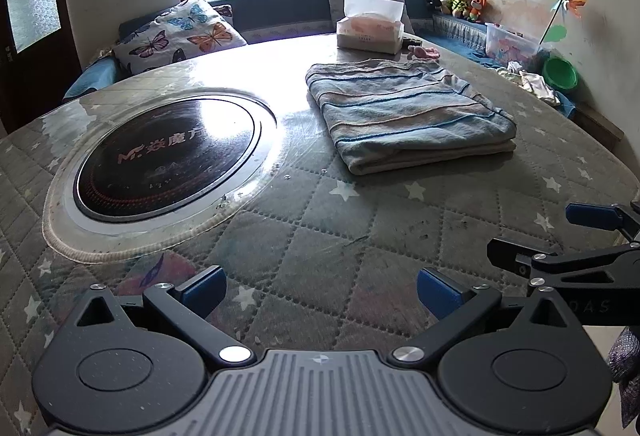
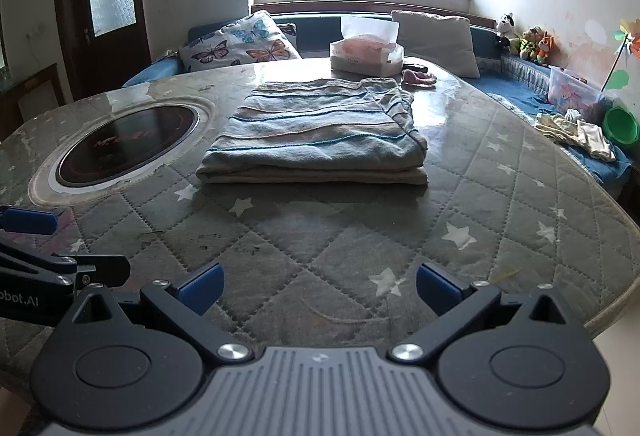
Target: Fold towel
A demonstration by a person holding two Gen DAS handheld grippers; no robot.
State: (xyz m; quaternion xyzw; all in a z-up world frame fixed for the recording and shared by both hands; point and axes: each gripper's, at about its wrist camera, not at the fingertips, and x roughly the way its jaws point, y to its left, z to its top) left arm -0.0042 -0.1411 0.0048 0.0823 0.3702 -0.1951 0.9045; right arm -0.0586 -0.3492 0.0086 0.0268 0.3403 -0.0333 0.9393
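Observation:
A grey-blue striped towel (image 1: 404, 112) lies folded into a flat rectangle on the quilted star-patterned table cover (image 1: 312, 220); it shows again in the right wrist view as the towel (image 2: 316, 132), straight ahead. My left gripper (image 1: 320, 292) hovers open over the near part of the table, well short of the towel, with nothing between its blue pads. My right gripper (image 2: 318, 288) is open too and empty, level with the left one. Each gripper appears at the edge of the other's view: the right gripper (image 1: 560, 236) and the left gripper (image 2: 48, 240).
A round black induction hob (image 1: 164, 156) is set into the table at the left. A tissue box (image 1: 370, 30) and a small pink item (image 1: 424, 52) sit beyond the towel. Cushions, soft toys, a plastic box and a green bowl (image 1: 560, 74) line the bench behind and to the right.

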